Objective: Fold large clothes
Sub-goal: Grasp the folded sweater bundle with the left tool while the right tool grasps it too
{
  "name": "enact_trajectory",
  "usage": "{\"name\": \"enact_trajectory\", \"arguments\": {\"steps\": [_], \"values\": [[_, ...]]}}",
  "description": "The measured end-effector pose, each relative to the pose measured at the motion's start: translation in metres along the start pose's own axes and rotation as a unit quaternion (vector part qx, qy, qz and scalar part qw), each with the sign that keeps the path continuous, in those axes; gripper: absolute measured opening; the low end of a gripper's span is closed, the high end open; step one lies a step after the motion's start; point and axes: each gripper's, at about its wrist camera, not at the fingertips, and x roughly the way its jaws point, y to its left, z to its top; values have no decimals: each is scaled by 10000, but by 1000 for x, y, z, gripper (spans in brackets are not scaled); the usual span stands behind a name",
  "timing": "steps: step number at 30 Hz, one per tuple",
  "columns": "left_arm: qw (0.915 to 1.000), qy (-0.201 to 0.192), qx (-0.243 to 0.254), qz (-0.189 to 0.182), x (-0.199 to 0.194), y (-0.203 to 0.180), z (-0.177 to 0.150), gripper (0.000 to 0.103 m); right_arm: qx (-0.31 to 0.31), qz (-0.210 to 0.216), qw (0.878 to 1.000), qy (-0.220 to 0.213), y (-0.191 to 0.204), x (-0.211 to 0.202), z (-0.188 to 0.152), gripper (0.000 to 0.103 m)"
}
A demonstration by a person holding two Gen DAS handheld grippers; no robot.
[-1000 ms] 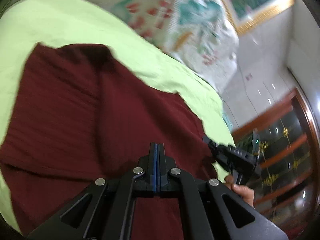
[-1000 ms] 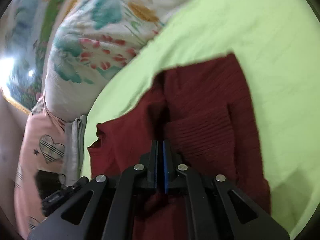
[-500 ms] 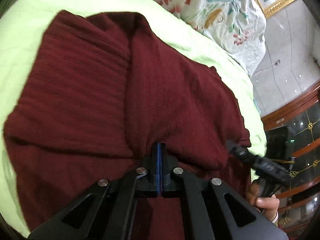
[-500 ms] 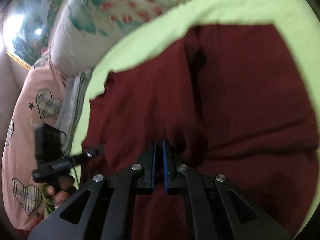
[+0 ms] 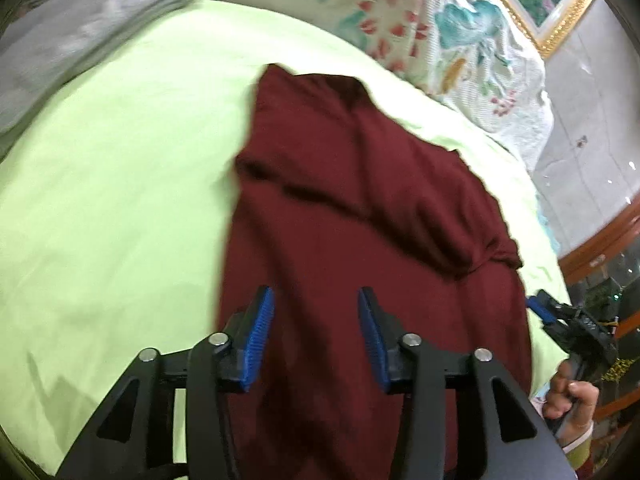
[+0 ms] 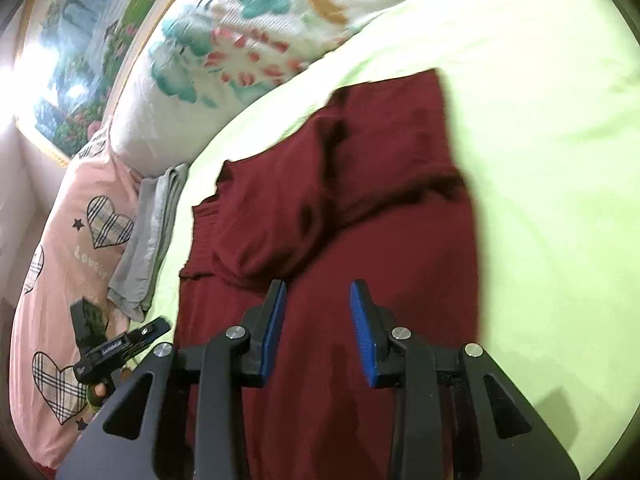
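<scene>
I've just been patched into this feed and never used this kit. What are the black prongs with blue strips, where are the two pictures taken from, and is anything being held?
There is no robot: a person holds a hand-held tool in each hand, and each carries a fisheye camera looking along its two fingers. One picture is from the left tool, the other from the right tool. The blue strips are the finger pads. Both tools stand open above a dark red garment, holding nothing. It lies partly folded on a light green bedsheet. A floral quilt, a pink heart-print cover and folded grey cloth lie beyond.
</scene>
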Motion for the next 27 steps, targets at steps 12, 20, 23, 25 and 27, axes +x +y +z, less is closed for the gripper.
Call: {"name": "enact_trajectory", "arguments": {"steps": [12,20,23,25,27], "values": [[9971,562,-262,-444,-15,40,-69,59,361,45,9987,362,-42,-44,-75,35],[9933,889,199,-705,-12,27,-88,7,340,1009,9913,776,-33,-27,-106,34],[9947,762,368,-589,-16,26,-93,5,184,845,9939,691,-28,-28,-109,8],[9959,586,436,-542,-27,26,-93,5,172,835,9954,448,-31,-40,-107,7],[9967,399,386,-589,-39,32,-92,4,343,884,9954,134,-44,-58,-101,7]]}}
